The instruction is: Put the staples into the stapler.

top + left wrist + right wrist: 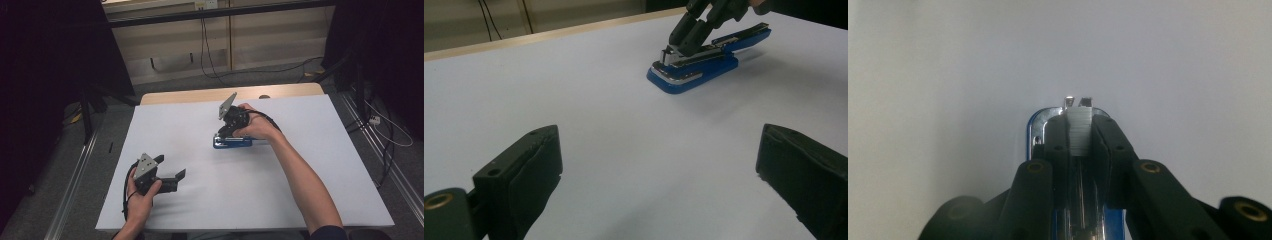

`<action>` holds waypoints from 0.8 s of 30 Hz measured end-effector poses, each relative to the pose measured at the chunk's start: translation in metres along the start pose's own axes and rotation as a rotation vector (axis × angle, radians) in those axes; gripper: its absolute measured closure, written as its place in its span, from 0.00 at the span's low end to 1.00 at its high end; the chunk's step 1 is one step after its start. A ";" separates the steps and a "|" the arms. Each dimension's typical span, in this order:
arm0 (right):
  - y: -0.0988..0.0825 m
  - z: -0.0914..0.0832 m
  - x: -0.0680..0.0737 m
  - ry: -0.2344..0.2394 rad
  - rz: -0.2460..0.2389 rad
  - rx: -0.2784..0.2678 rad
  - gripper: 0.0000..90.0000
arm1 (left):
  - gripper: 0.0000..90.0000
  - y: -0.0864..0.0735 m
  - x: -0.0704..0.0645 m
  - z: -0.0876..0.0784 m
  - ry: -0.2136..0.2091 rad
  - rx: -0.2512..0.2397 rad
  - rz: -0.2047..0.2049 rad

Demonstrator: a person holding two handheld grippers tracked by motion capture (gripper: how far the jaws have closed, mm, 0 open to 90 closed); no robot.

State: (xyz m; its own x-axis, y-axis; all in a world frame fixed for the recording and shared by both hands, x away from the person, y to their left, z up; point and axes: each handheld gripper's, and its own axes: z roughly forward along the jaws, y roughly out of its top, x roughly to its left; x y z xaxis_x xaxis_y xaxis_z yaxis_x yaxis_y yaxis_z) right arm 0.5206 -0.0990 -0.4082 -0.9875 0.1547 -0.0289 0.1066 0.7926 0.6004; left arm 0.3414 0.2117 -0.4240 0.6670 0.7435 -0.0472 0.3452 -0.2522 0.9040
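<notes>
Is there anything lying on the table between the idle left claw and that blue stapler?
No. In the left gripper view, bare white table stretches from the open left gripper to the blue stapler; the high view agrees.

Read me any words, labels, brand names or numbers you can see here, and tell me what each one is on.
There is no readable text.
Blue stapler: no brand or lettering shows on its base or metal top.
Strip of staples between the right tool's pads: unmarked.
Left tool, open: plain black pads, no label.
White table: blank.
</notes>
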 end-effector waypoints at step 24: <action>-0.003 -0.003 0.000 -0.032 0.065 -0.017 0.73 | 0.05 0.000 0.000 0.000 -0.001 0.004 0.001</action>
State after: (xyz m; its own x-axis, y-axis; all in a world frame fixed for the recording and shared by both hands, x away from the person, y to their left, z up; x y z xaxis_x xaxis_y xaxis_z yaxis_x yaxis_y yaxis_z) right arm 0.5198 -0.1034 -0.4081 -0.9744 0.2242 -0.0150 0.1678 0.7701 0.6155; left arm 0.3416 0.2116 -0.4244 0.6677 0.7429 -0.0467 0.3474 -0.2555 0.9022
